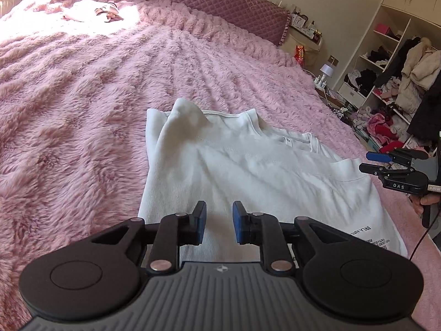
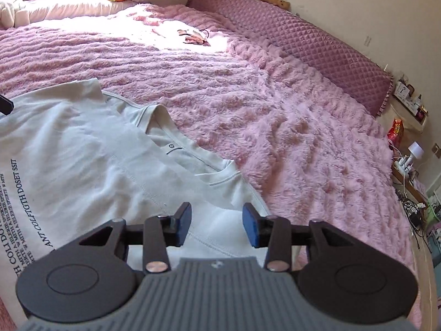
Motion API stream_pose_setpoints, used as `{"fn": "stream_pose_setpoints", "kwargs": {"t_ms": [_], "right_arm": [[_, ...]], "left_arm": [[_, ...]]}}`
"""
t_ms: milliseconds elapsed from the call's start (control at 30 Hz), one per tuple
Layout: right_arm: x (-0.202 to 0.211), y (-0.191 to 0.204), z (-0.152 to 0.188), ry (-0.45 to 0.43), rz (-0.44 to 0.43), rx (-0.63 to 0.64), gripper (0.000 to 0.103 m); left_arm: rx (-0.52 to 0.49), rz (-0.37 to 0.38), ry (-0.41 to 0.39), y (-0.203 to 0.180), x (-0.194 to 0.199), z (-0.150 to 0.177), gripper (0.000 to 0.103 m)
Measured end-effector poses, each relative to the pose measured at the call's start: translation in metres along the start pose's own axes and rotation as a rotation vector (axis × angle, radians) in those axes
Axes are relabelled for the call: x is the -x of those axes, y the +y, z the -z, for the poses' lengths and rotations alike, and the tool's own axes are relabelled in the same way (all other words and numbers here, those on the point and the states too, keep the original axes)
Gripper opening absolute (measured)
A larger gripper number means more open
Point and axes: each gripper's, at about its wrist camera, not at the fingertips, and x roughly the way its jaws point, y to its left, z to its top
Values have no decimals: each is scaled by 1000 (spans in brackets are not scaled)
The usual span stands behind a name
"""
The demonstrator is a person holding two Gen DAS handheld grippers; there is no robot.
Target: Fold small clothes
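Bed: covered by fuzzy pink blanket (image 1: 82, 110), quilted mauve bolster (image 2: 303, 44) along the wall.
White T-shirt (image 1: 248, 171): spread on blanket, sleeve folded inward; print partly legible, "ANT COLFTGTH DOSET SIT".
Shelves (image 1: 386, 63): cluttered with clothes.
Left gripper (image 1: 219, 222): parted, empty, over shirt.
Right gripper (image 2: 217, 224): parted, empty; marked "DAS".
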Motion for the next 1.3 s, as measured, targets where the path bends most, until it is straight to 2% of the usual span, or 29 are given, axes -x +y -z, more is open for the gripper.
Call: {"fn": "stream_pose_setpoints", "kwargs": {"t_ms": [100,267,300,333,367,400,467,567,733,800,900,967,1000,1100,1200,1300], "right_arm": [[-25,-11,-8,48,3,14,51],[-65,-16,-6,161,-14,27,51],[-70,-16,-4,181,-30,21,47],[-75,-15,-3,206,-55,4,25],[-80,-15,-1,226,-92,-30,9],[-82,-13,0,230,-100,-45,0],[-83,-7,2,219,-86,-25,0],[-78,-12,2,182,-73,-67,0],[-72,-18,-5,88,50,-133,0],[-82,-15,-4,132,56,-144,0],[-94,3,2,182,88,-79,0],[-89,5,0,134,110,-98,0],[-84,4,-2,93,93,-121,1],[-74,3,-16,9,-9,-207,29],[-80,19,-33,-7,-70,-165,29],[-95,34,-44,30,-97,-133,29]], "left_arm": [[18,-4,14,9,-8,10,22],[75,34,8,22,-10,13,22],[76,38,8,22,-10,13,22],[73,40,8,22,-10,13,22],[67,40,10,22,-10,13,22],[61,40,11,22,-10,13,22],[61,42,14,22,-12,14,22],[70,47,13,23,-13,14,22],[71,42,10,22,-13,15,22],[73,40,10,22,-14,15,22],[95,42,-1,23,-10,12,22],[114,71,-43,23,-3,5,22],[115,72,-74,23,0,1,23],[134,65,-125,27,-2,-15,25],[193,73,-112,34,-15,-24,25],[203,52,-110,36,-26,-26,25]]}}
